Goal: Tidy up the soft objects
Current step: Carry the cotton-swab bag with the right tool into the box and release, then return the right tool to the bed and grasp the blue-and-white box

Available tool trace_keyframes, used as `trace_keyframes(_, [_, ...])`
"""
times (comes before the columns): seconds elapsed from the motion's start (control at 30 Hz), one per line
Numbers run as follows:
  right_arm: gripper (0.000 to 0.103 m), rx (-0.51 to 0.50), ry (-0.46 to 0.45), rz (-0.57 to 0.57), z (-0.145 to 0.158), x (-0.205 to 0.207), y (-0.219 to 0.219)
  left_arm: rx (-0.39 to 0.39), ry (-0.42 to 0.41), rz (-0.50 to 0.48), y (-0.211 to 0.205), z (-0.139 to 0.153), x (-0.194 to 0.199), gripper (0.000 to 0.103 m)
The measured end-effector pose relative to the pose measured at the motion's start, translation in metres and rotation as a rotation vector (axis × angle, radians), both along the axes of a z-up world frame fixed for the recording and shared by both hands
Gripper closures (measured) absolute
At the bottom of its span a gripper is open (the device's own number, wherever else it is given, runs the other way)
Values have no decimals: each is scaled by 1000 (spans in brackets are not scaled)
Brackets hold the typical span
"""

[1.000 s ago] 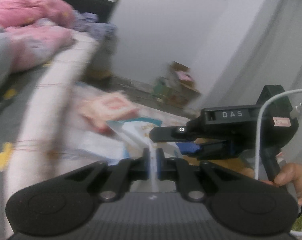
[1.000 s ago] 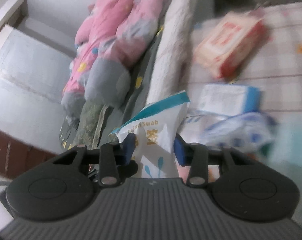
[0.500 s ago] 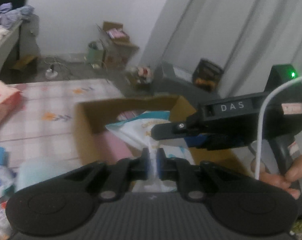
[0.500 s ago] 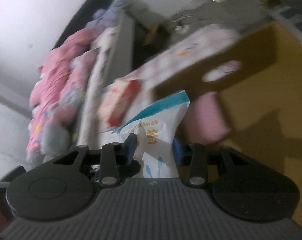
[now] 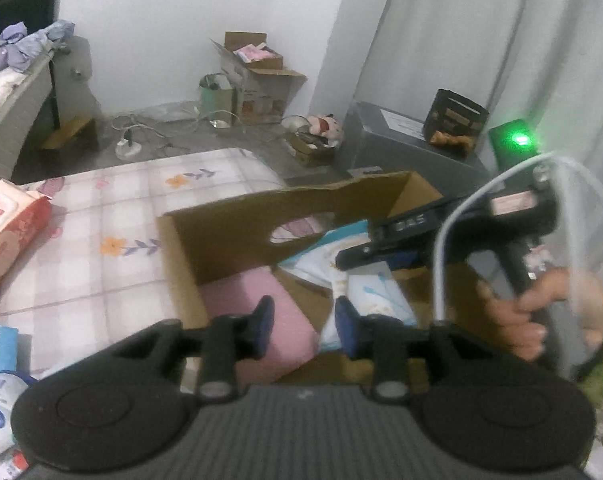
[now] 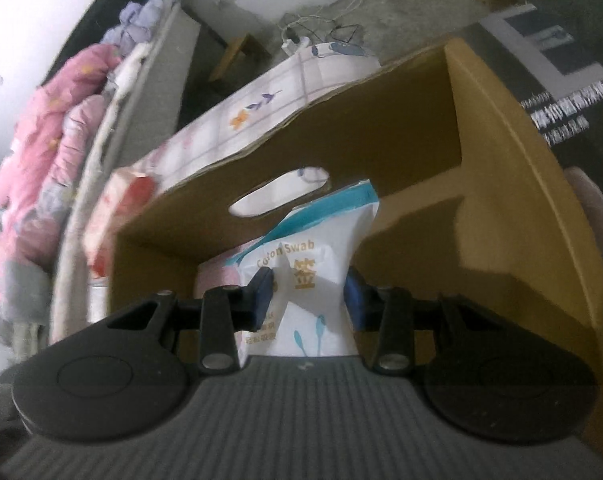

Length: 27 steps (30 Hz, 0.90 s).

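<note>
A moment earlier my left gripper (image 5: 304, 326) was pinched on the cotton swab bag's (image 6: 315, 276) edge; now I had let go, its fingers spread apart over the cardboard box (image 5: 237, 224). My right gripper (image 6: 307, 298) alone stayed clamped on the bag, hanging inside the box, right of the pink pack (image 5: 257, 320). I judged only the release remained.

White-and-teal packet (image 6: 313, 264): "Cotton Swab" in gold, two gold Chinese characters beneath, unreadable. Right gripper body (image 5: 411, 222): raised letters "DAS". Dark box (image 6: 557, 96): white print, too blurred.
</note>
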State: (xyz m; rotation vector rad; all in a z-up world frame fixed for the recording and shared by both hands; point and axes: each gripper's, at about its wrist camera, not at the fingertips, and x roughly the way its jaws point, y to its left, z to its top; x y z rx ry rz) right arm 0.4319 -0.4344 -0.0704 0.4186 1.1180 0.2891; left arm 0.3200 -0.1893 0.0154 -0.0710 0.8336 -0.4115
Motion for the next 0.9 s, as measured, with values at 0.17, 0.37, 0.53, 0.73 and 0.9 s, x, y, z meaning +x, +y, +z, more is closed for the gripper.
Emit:
trace_keyframes(0.17, [62, -65, -23, 44, -19, 24, 16, 16, -5, 16, 7, 2, -1, 65])
trace_keyframes(0.37, [41, -75, -19, 20, -15, 25, 16, 18, -27, 17, 12, 8, -8, 57])
trace_keyframes(0.53, [29, -76, -74, -20, 11, 5, 5, 4, -61, 29, 26, 19, -22, 49])
trace_keyframes(0.73, [29, -40, -134, -49, 44, -17, 8, -13, -103, 89, 66, 39, -48, 44])
trace_keyframes(0.9, [29, 16, -174, -46, 74, -45, 19, -9, -126, 169, 117, 52, -79, 40])
